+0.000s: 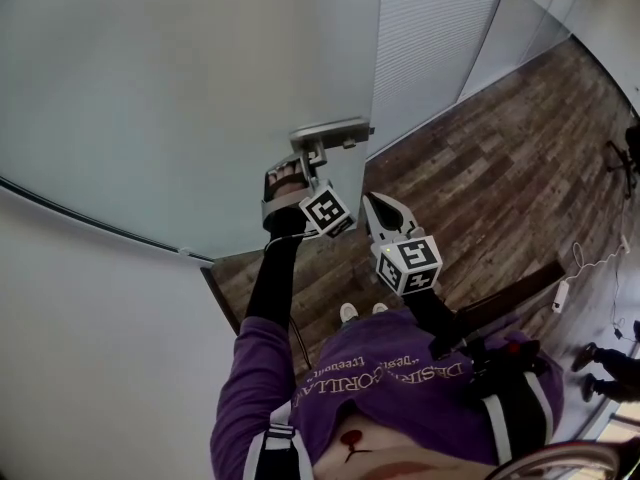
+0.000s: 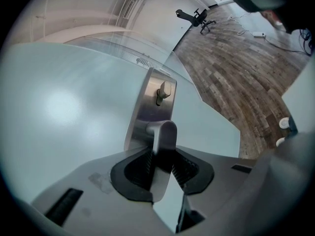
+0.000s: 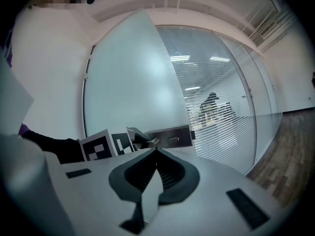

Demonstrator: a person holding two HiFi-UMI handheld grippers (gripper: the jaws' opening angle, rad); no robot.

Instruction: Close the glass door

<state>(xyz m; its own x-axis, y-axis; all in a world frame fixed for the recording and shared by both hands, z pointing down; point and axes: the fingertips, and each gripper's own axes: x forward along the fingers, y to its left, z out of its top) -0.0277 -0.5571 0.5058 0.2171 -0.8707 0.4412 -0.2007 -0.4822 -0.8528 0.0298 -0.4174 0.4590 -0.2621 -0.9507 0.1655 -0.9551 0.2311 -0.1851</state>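
Note:
The frosted glass door (image 1: pixel 200 98) carries a metal lock plate (image 1: pixel 332 131) at its free edge. In the left gripper view a metal lever handle (image 2: pixel 165 132) juts from that plate (image 2: pixel 155 97) and lies between the jaws. My left gripper (image 2: pixel 161 154) is shut on it, and the head view shows this gripper (image 1: pixel 303 166) just below the plate. My right gripper (image 1: pixel 372 204) hangs free to the right of the left one, its jaws shut with nothing between them. In the right gripper view its tips (image 3: pixel 156 150) point toward the plate (image 3: pixel 172 136) and the left gripper's marker cube (image 3: pixel 104 147).
A glass wall with blinds (image 1: pixel 430 38) stands beside the door's edge. Dark wood floor (image 1: pixel 500 158) runs to the right, with a cable and power strip (image 1: pixel 560 293) on it. An office chair (image 2: pixel 197 17) stands far off. A white wall (image 1: pixel 90 348) lies at the left.

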